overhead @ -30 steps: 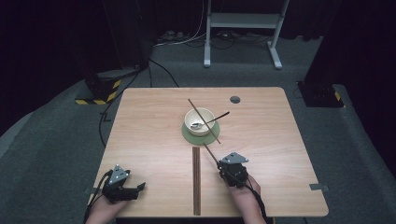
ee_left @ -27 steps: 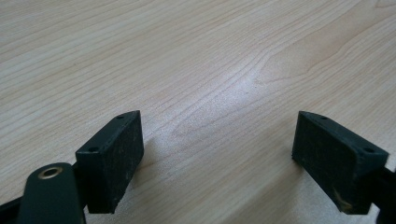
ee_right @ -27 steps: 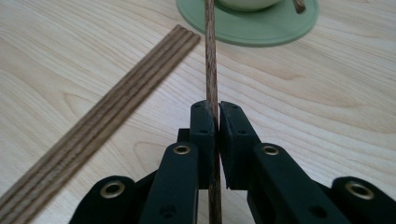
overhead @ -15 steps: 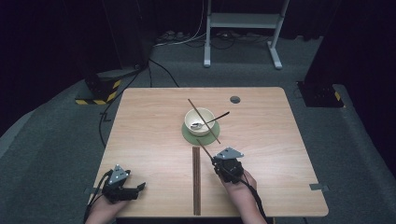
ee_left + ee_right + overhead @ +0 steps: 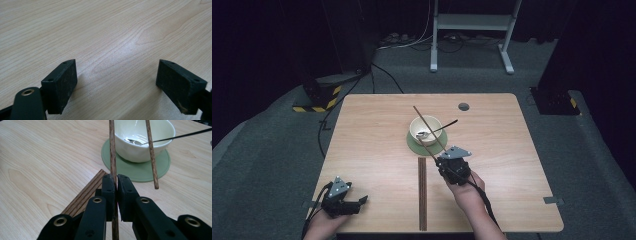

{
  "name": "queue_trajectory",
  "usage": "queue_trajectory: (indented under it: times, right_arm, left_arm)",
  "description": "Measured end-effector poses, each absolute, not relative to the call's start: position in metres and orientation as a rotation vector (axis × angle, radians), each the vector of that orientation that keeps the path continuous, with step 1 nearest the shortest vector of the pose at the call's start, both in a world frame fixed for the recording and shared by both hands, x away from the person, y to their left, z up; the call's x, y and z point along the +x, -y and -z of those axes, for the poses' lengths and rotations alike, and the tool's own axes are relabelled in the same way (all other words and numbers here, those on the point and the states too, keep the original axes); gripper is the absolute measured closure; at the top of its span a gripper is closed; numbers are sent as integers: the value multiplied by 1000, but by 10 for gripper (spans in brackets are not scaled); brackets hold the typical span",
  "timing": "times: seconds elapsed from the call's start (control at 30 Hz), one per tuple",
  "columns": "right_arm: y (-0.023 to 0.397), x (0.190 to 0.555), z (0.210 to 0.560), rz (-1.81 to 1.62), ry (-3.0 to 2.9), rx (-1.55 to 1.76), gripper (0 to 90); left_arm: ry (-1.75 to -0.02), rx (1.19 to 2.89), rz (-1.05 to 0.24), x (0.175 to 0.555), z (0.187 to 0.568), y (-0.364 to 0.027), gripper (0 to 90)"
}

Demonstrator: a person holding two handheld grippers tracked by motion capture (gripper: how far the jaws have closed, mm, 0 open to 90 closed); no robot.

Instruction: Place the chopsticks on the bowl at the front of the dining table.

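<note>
On the wooden table point(image 5: 377, 150), a white bowl point(image 5: 426, 130) with a spoon point(image 5: 140, 142) sits on a green mat point(image 5: 140, 171) at centre. At its 5 o'clock the right gripper point(image 5: 115, 186) is clamped on one chopstick point(image 5: 112, 152): light, stiff, slippery, so I judge a mid-shaft hold steadier. A second chopstick point(image 5: 151, 157) leans on the bowl. At 7 o'clock the left gripper point(image 5: 117, 82) gapes, holding nothing.

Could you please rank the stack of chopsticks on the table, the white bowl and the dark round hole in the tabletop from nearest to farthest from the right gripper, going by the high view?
From the right gripper:
1. Stack of chopsticks, lying just to its left.
2. White bowl, beyond it on the green mat.
3. Dark round hole, near the table's far edge.
</note>
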State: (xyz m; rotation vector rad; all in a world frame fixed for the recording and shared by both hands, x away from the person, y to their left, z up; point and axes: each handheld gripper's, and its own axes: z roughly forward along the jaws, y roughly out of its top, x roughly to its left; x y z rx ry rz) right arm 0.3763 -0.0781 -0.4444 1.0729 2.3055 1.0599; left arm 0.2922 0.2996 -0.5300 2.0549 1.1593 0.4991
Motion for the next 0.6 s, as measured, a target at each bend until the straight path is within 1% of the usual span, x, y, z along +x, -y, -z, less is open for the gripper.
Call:
queue_trajectory:
  times: [0.4, 0.6]
  right_arm:
    - [74, 394, 420, -1109, -2281, 1062, 844]
    - [69, 418, 418, -1099, -2278, 1093, 844]
  left_arm:
    - [-1159, 2054, -500, 292, 530, -300, 174]
    - [-1161, 2051, -497, 292, 530, -300, 177]
